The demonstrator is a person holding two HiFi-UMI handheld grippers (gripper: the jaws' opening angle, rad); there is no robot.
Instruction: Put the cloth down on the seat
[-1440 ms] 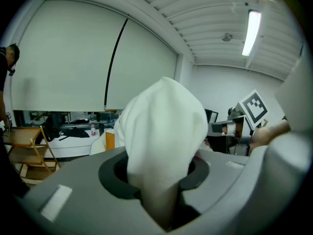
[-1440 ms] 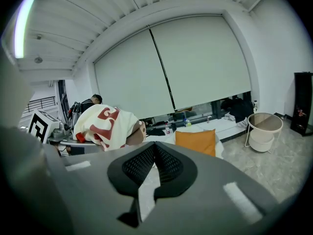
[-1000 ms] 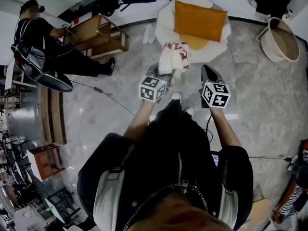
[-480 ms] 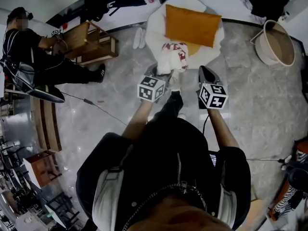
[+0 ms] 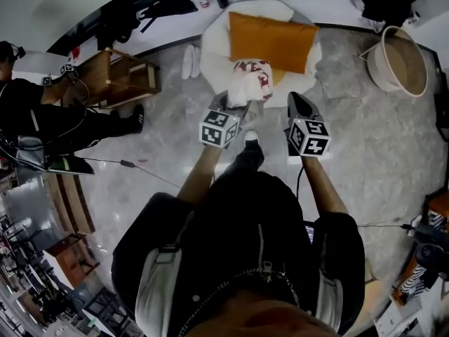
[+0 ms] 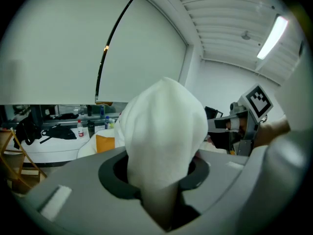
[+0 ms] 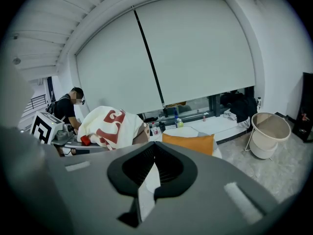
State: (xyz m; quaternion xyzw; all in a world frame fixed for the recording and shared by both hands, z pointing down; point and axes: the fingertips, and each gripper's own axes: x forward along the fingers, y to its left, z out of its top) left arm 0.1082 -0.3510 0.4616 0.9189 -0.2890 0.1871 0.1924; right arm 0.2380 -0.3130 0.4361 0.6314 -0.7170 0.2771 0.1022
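A white cloth with red markings (image 5: 250, 81) hangs bunched from my left gripper (image 5: 233, 107), which is shut on it. In the left gripper view the cloth (image 6: 164, 131) fills the space between the jaws and hides the fingertips. The seat (image 5: 212, 48) is a round white chair with an orange cushion (image 5: 271, 39) on it, and the cloth hangs over its front edge. My right gripper (image 5: 299, 104) is beside the cloth to the right, shut and holding nothing. From the right gripper view I see the cloth (image 7: 110, 126) at left and the cushion (image 7: 188, 143) ahead.
A white basket (image 5: 400, 60) stands on the marble floor to the right of the seat. A wooden rack (image 5: 116, 76) and a person in black (image 5: 31, 118) are at left. White slippers (image 5: 189, 60) lie beside the seat. A cable (image 5: 140, 170) crosses the floor.
The seat and cushion have drawn nearer as I walked toward them. The cloth, earlier over the floor before the seat, now overlaps its front edge. Both grippers keep the same pose.
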